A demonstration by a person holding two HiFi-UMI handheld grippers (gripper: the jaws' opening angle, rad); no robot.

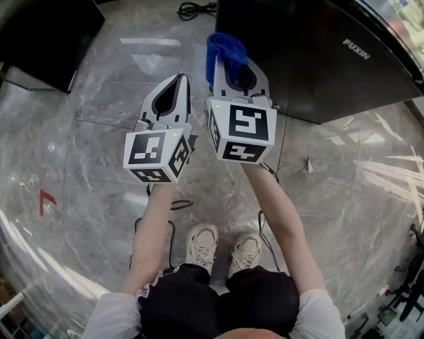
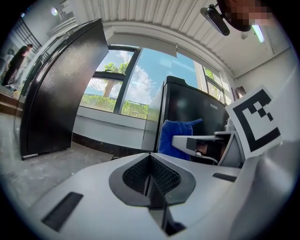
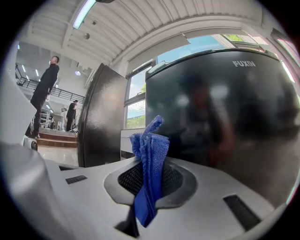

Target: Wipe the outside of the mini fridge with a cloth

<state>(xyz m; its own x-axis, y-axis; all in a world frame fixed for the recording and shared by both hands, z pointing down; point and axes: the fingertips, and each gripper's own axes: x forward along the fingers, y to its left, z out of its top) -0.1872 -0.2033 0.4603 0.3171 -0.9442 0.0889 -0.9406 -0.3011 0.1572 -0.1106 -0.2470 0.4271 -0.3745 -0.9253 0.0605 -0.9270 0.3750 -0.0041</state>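
The black mini fridge (image 1: 311, 53) marked FUXIN stands on the floor ahead of me; it fills the right of the right gripper view (image 3: 220, 112) and shows behind the cloth in the left gripper view (image 2: 192, 112). My right gripper (image 1: 233, 69) is shut on a folded blue cloth (image 1: 224, 51), whose bunched end sticks out past the jaws (image 3: 150, 164), a short way from the fridge's left edge. My left gripper (image 1: 173, 89) hangs beside it to the left, shut and empty (image 2: 150, 180). The blue cloth (image 2: 176, 136) also appears in the left gripper view.
A second black cabinet (image 1: 46, 33) stands at the far left on the grey marble floor (image 1: 99, 132). A black cable (image 1: 195, 9) lies coiled between the two. People (image 3: 44, 93) stand far off. My shoes (image 1: 222, 248) are below.
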